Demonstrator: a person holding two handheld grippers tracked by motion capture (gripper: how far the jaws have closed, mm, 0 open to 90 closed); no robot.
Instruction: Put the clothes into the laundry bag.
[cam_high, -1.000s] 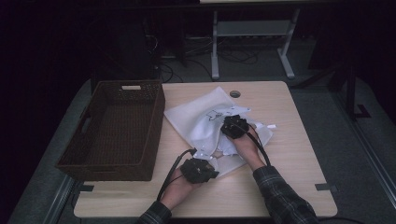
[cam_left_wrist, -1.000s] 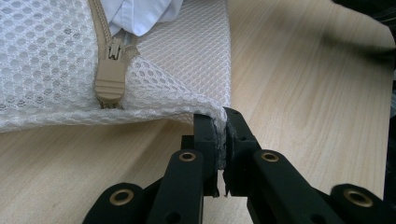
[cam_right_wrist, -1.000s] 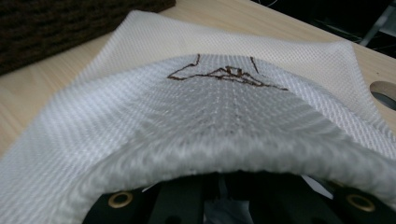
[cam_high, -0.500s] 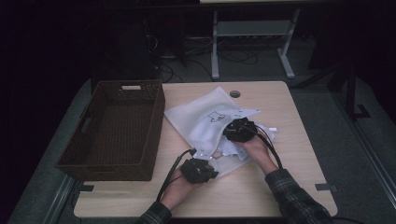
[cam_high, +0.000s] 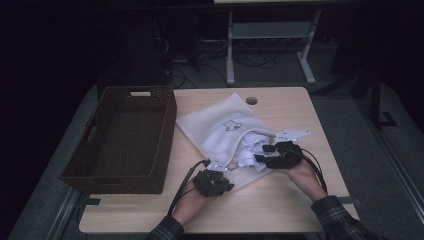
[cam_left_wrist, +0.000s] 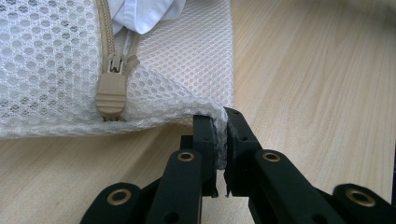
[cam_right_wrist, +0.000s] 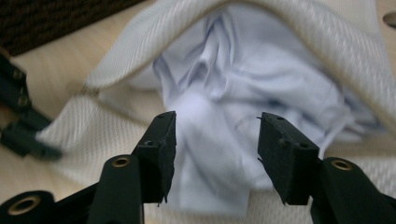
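1. The left gripper (cam_left_wrist: 220, 140) is pinching the near corner of the mesh laundry bag (cam_high: 220, 132), holding its zippered mouth down on the table (cam_high: 280, 210).
2. The right gripper (cam_right_wrist: 215, 154), its jaws just opening and standing apart with nothing between them, is facing the mouth.
3. The pale blue garment (cam_right_wrist: 243, 102) is lying straight ahead of it, bunched half inside the bag.

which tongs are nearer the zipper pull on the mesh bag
Left. The left tongs are clamped on the mesh bag edge right beside the beige zipper pull. The right tongs stand open farther along the bag's mouth, facing the white garment inside.
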